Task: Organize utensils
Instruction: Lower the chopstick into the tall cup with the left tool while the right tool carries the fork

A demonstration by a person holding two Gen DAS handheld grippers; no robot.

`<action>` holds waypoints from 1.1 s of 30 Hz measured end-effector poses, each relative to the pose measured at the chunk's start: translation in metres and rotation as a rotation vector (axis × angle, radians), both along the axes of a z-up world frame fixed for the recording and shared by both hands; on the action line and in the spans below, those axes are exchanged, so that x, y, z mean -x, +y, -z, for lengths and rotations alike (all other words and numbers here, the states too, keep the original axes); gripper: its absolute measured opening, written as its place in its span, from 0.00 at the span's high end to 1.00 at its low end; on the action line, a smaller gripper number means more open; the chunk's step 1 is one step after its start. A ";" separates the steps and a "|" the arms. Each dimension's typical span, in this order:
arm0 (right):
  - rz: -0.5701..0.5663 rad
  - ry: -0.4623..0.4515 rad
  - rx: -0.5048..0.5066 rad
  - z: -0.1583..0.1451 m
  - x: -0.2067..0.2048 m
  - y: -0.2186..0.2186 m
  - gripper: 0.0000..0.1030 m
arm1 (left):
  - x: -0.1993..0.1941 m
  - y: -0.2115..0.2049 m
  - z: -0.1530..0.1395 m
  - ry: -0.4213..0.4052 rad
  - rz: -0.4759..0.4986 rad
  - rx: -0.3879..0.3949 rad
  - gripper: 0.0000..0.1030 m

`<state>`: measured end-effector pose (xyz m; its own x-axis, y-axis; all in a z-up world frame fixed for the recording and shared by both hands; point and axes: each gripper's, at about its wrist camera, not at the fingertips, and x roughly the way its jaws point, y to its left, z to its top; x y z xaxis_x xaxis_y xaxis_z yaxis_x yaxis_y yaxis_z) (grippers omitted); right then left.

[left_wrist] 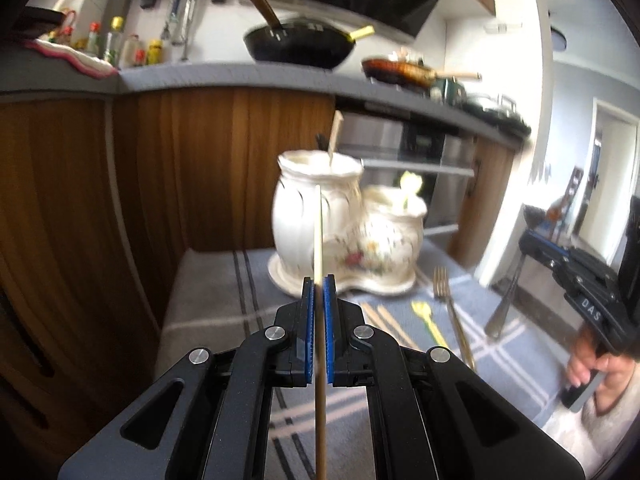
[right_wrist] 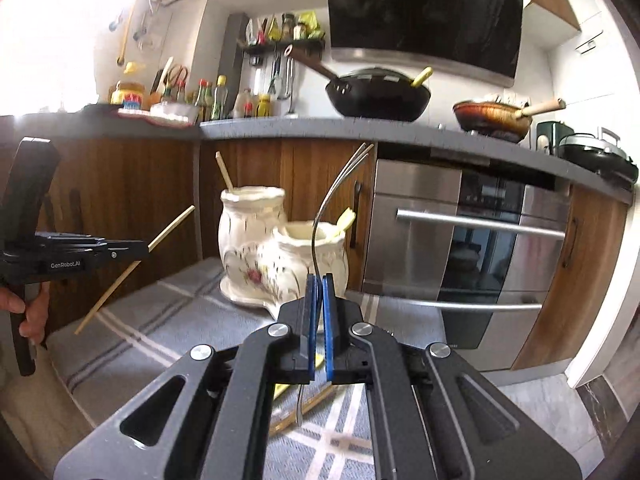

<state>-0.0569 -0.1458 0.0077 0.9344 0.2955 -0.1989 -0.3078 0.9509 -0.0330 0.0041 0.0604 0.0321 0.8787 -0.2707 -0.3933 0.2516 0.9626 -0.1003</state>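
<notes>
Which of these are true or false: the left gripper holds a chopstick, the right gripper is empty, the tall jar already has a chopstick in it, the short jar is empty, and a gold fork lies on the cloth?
1. The left gripper holds a chopstick. True.
2. The right gripper is empty. False: it is shut on a metal fork, tines up.
3. The tall jar already has a chopstick in it. True: one stick pokes out of its mouth.
4. The short jar is empty. False: a yellow utensil stands in it.
5. A gold fork lies on the cloth. True, beside a yellow spoon.
</notes>
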 end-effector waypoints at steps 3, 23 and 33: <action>0.010 -0.020 -0.026 -0.012 -0.004 -0.001 0.98 | -0.001 0.007 -0.009 -0.054 -0.009 0.029 0.95; 0.043 -0.086 -0.219 -0.077 -0.108 0.010 0.97 | -0.097 0.013 -0.098 -0.293 0.029 0.189 0.95; 0.037 -0.041 -0.208 -0.052 -0.131 0.009 0.98 | -0.170 0.000 -0.107 -0.305 0.021 0.222 0.95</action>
<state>0.0743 -0.1370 0.0601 0.9516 0.2912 -0.0985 -0.2746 0.9492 0.1534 0.1746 0.0605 0.1395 0.9397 -0.3391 -0.0444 0.3214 0.9201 -0.2238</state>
